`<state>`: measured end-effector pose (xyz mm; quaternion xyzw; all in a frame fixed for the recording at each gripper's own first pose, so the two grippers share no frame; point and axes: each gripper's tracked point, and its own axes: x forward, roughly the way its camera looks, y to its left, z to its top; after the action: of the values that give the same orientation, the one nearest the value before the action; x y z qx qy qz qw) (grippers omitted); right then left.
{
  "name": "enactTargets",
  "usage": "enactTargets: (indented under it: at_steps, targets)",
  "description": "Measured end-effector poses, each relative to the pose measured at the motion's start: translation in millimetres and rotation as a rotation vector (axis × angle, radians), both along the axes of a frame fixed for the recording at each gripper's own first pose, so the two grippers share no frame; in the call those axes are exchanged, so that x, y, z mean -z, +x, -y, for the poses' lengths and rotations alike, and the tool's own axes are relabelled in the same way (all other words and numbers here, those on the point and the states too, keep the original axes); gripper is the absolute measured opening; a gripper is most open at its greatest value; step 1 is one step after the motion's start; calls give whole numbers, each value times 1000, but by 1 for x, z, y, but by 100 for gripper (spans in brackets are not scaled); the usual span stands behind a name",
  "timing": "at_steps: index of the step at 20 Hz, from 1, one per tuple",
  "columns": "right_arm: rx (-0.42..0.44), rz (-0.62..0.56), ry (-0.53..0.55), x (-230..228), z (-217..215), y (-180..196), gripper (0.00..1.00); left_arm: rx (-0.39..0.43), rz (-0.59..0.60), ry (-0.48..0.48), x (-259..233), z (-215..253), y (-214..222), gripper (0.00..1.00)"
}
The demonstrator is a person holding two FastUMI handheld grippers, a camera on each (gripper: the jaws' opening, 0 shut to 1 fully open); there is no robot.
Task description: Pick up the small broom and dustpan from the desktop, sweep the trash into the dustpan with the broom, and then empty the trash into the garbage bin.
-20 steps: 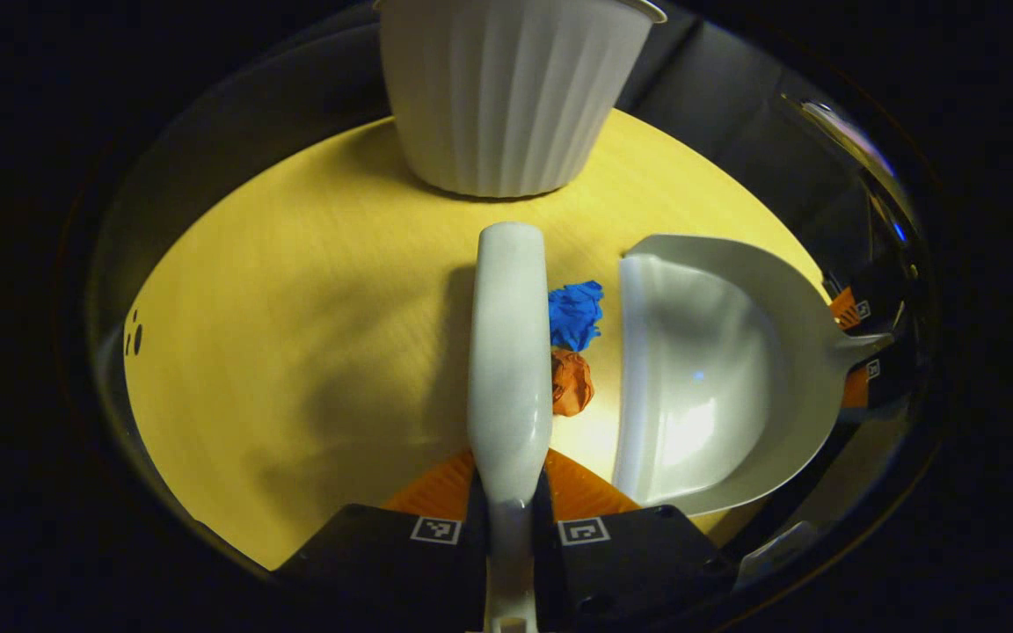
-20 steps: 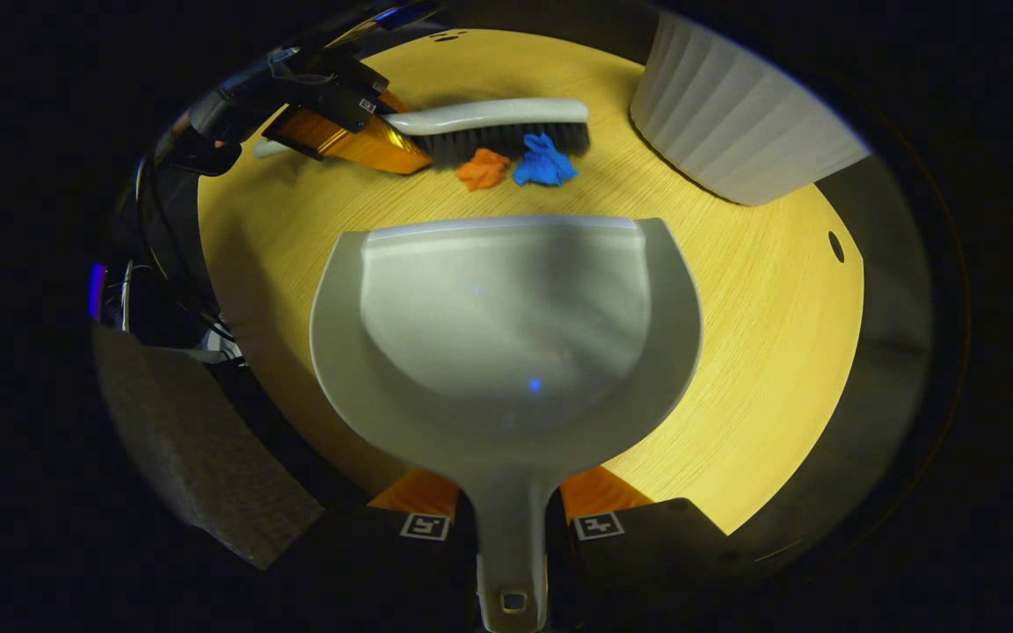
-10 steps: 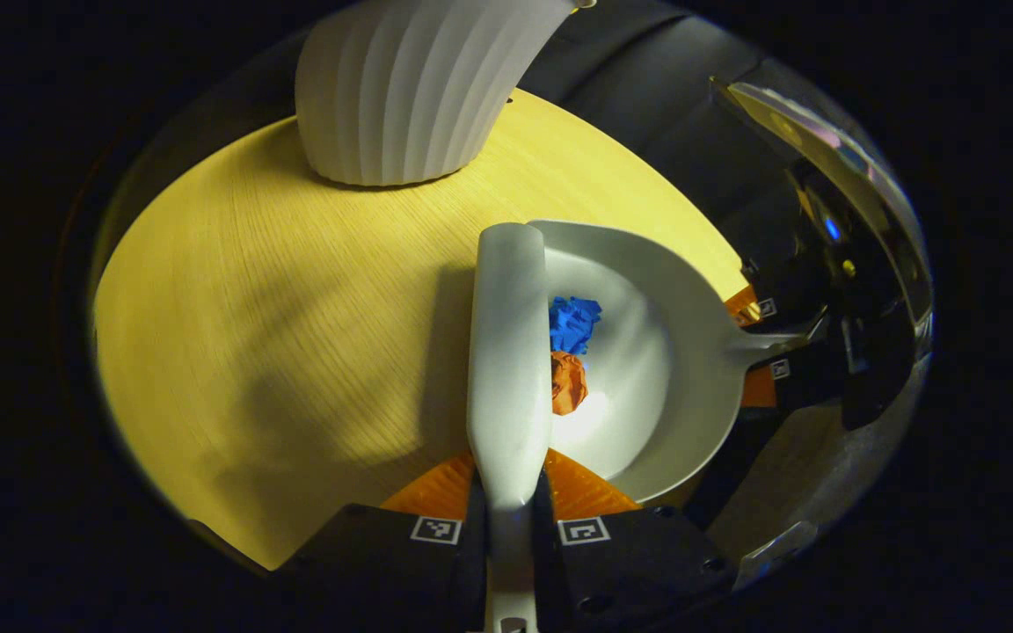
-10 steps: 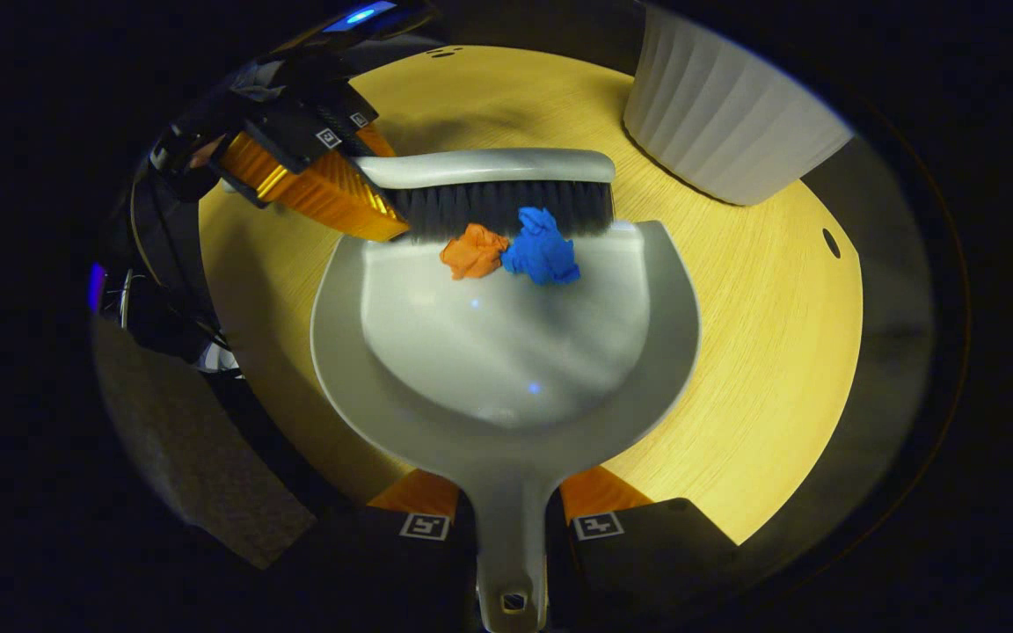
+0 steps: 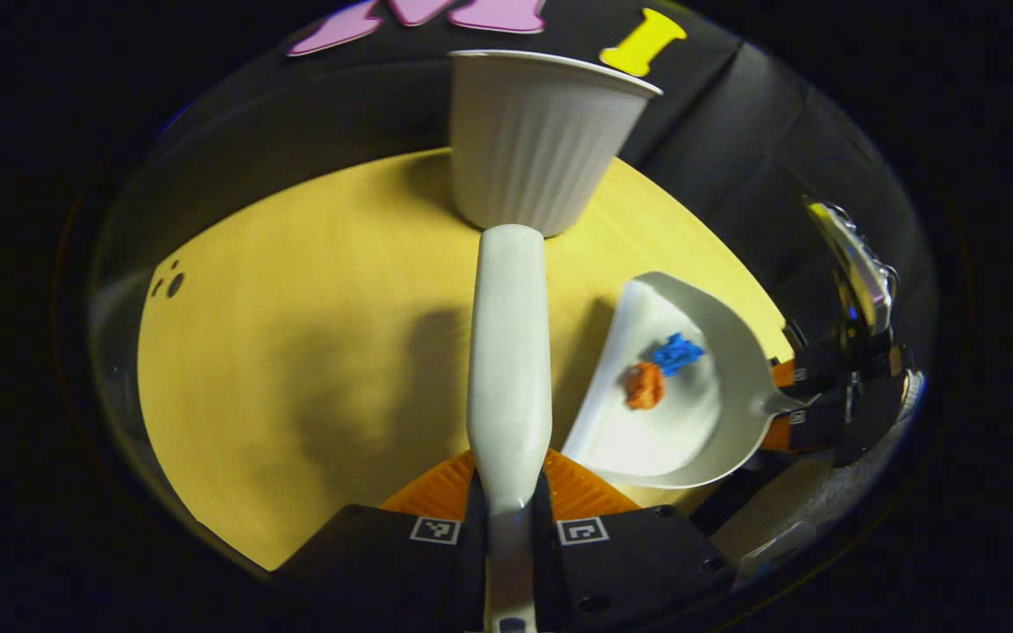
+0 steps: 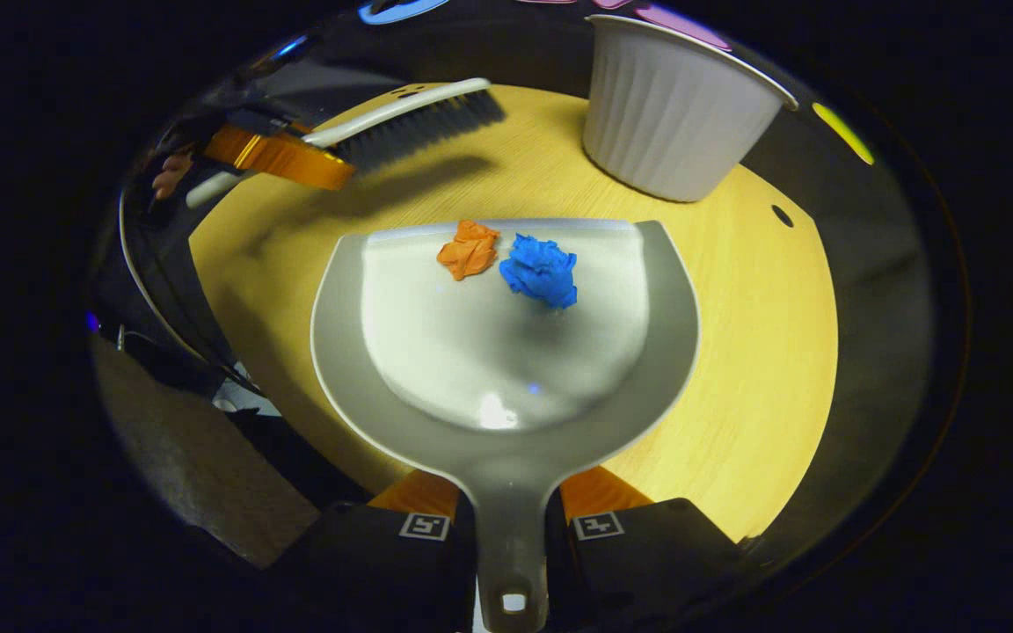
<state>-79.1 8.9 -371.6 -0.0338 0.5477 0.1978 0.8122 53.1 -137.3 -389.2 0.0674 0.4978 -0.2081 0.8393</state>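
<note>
Dustpan (image 6: pixel 506 352): its handle is clamped between the fingers of the right gripper (image 6: pixel 511 526), pan mouth pointing away toward the far side of the wooden desktop (image 6: pixel 753 352). Two pieces of crumpled trash lie inside the pan just behind its front lip: an orange wad (image 6: pixel 469 250) on the left and a blue wad (image 6: pixel 541 270) touching or just beside it on the right. In the left gripper view the same pan (image 5: pixel 682 387) sits to the right, carrying both wads (image 5: pixel 644 385) (image 5: pixel 676 352).

Broom (image 5: pixel 509 352): its handle is gripped firmly by the left gripper (image 5: pixel 509 527), head pointing toward the white ribbed garbage bin (image 5: pixel 542 141).

Change from half a second ago: the broom bristles were then pressed at the pan's lip against the trash; in the right gripper view the broom (image 6: pixel 410 119) is now well apart from the pan, at the far left, casting a shadow on the desktop. The bin (image 6: pixel 674 105) stands at the far right, its rim now in view.
</note>
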Motion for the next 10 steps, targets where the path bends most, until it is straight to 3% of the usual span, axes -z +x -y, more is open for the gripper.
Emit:
enactTargets:
  at_steps: [2,3,7,8,9,10]
  targets:
    - [70,7,0,-20,6,1,40,-57,4,27,13,9,-15,25]
    - [100,2,-2,-31,12,2,36,-71,4,42,19,14,-22,25]
    - [220,3,7,-83,32,7,40,-86,0,50,37,55,-15,25]
    - [251,3,20,-99,36,10,40,-85,-4,37,40,40,-12,25]
    - [275,0,32,-113,41,14,32,-83,-9,26,41,36,-16,25]
    - [292,2,39,-128,45,19,36,-78,-13,18,46,30,-27,25]
